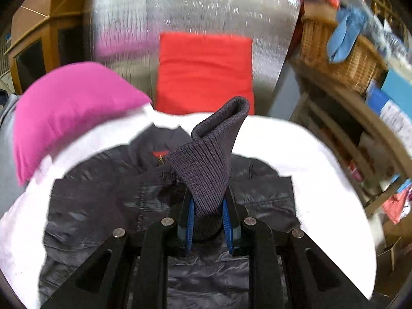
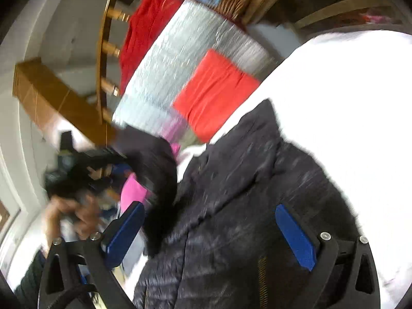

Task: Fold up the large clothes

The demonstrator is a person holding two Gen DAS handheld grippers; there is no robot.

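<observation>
A dark quilted jacket lies spread on a white sheet. My left gripper is shut on the jacket's grey ribbed knit cuff, which stands up between the blue pads. In the right wrist view the same jacket lies under my right gripper, which is open with its blue pads wide apart and nothing between them. The left gripper and its hand show blurred at the left of that view, holding up the dark sleeve.
A pink pillow lies at the left of the sheet. A folded red cloth rests on a silver foil mat beyond. A wicker basket with a blue cloth stands on wooden shelves at the right.
</observation>
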